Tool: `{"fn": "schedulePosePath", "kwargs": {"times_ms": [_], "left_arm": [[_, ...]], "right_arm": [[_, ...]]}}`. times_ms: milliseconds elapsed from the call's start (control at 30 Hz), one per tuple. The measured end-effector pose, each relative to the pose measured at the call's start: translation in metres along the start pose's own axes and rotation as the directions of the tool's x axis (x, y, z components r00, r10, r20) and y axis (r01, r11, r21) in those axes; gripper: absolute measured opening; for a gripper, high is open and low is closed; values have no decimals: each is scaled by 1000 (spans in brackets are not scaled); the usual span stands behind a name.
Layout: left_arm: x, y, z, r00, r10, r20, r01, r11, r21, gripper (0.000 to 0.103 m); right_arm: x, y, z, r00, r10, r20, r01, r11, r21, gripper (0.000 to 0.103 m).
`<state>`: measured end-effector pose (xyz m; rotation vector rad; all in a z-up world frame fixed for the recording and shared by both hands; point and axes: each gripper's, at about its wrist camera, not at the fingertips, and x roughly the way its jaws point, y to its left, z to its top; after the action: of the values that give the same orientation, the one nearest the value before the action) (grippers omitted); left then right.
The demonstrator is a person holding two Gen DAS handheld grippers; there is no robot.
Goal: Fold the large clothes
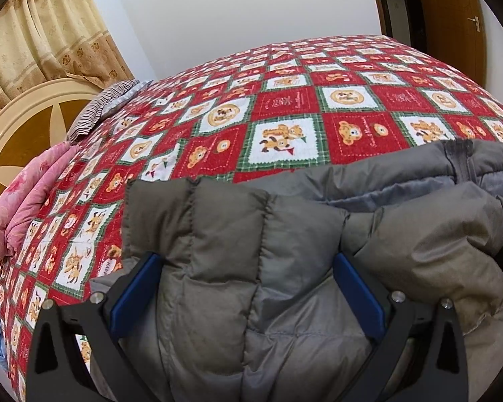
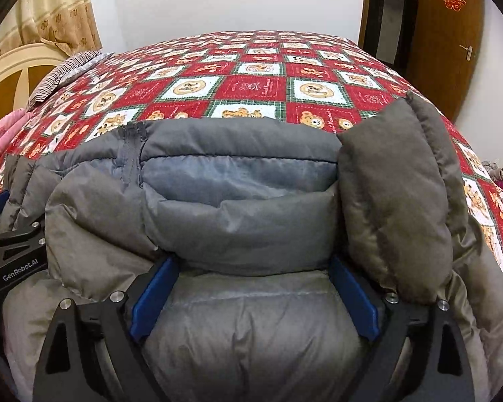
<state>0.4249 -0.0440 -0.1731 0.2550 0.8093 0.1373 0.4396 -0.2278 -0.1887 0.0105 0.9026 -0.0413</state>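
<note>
Left wrist view: my left gripper point(image 1: 248, 288) is spread wide w/ blue pads point(image 1: 135, 296) either side of a puffy grey jacket point(image 1: 224, 234). The fabric bulges up between the jaws, but can't tell if the pads actually press it or just flank it. A quilted flap of the jacket lies just past my fingertips, its far edge on the quilt point(image 1: 285, 100).

Right wrist view: my right gripper point(image 2: 253, 296) is also wide open, pads point(image 2: 151, 301) apart w/ jacket point(image 2: 238, 201) bulk sitting between and over them; no clear squeeze on it. Jacket's lighter lining shows in the middle, zipper strip to its left, a sleeve point(image 2: 395, 201) folded up on its right. My left gripper's black body point(image 2: 13, 261) sits at the jacket's left edge.

Surface: jacket lies on the near side of a bed under a red/green/white bear-print quilt. Left of the jacket: pink bedding point(image 1: 23, 201), beyond it a striped pillow point(image 1: 97, 110) and cream-and-wood headboard point(image 1: 23, 127). Past the jacket: white wall, curtain point(image 1: 43, 33) far left, wood door point(image 2: 449, 40) far right.
</note>
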Motion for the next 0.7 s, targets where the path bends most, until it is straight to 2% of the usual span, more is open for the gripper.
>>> {"fn": "schedulePosePath", "kwargs": {"times_ms": [400, 500, 600, 700], "left_arm": [[1, 0, 0, 1000, 0, -3, 0, 1000, 0, 103], [-2, 6, 2, 999, -2, -41, 1, 1000, -13, 103], [-18, 16, 3, 997, -49, -62, 44, 997, -70, 103], [-43, 16, -3, 995, -100, -21, 98, 992, -82, 103]], "right_arm": [[3, 1, 1, 1000, -17, -11, 17, 1000, -9, 94], [4, 2, 1, 1000, -24, -14, 24, 1000, -14, 94], [4, 3, 2, 999, -29, -26, 28, 999, -20, 94], [4, 3, 1, 999, -36, -26, 36, 999, -25, 94]]}}
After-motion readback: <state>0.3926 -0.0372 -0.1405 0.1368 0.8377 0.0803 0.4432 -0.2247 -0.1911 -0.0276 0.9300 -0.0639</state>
